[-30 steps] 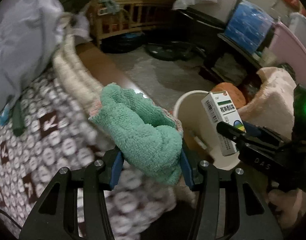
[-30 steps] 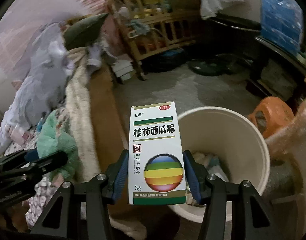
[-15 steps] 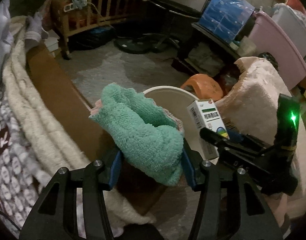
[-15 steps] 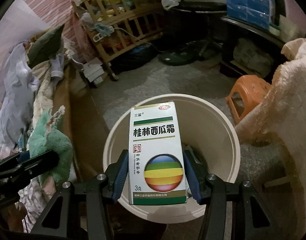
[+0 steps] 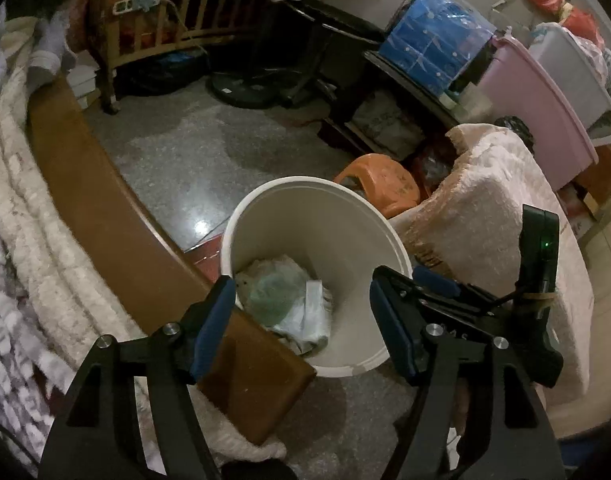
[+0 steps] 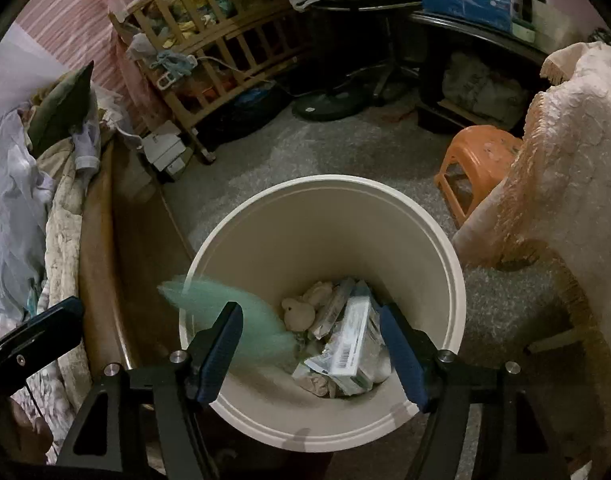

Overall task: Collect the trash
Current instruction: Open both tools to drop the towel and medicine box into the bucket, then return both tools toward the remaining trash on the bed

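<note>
A white bin (image 5: 337,208) stands on the floor by the bed; it also shows in the right wrist view (image 6: 317,204). My left gripper (image 5: 305,324) is open and empty above the bin's near rim. My right gripper (image 6: 311,340) is open and empty over the bin, and shows in the left wrist view (image 5: 417,292) at the right. The green cloth (image 6: 225,312) is a blur falling inside the bin's left side; in the left wrist view it (image 5: 273,296) lies blurred on the trash. The medicine box (image 6: 351,344) lies on crumpled trash in the bin.
The bed's brown wooden side (image 5: 105,216) and cream blanket (image 5: 33,216) lie left of the bin. An orange stool (image 5: 381,180) and a pink-draped piece of furniture (image 5: 497,216) stand to the right. A wooden crib (image 6: 225,40) and a fan base (image 6: 329,106) stand beyond on the grey floor.
Both grippers moved over the bin and opened. The green cloth left the left gripper and the medicine box left the right gripper; both dropped into the bin.
</note>
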A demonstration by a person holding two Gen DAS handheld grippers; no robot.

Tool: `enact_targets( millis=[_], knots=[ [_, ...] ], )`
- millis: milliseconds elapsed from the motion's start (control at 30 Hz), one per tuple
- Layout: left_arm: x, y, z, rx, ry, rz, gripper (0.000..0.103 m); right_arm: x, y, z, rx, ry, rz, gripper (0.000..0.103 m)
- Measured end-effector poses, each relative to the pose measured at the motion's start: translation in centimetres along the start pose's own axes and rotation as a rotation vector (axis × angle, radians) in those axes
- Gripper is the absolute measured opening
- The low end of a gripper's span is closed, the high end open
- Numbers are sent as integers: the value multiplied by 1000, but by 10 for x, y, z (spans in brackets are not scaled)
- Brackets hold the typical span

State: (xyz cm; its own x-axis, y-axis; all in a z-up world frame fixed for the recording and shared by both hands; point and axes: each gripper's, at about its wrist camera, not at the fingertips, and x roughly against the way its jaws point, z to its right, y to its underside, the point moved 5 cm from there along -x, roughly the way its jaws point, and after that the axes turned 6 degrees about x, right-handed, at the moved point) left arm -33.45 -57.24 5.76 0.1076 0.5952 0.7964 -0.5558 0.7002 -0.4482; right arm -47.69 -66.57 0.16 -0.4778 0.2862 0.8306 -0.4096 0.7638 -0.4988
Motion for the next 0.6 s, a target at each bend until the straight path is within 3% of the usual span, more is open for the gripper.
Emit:
enact_targets(
  millis=[600],
  knots=[
    [60,14,-86,43,-278,126,69,5,2,-78,162,-36,-14,69]
  ],
)
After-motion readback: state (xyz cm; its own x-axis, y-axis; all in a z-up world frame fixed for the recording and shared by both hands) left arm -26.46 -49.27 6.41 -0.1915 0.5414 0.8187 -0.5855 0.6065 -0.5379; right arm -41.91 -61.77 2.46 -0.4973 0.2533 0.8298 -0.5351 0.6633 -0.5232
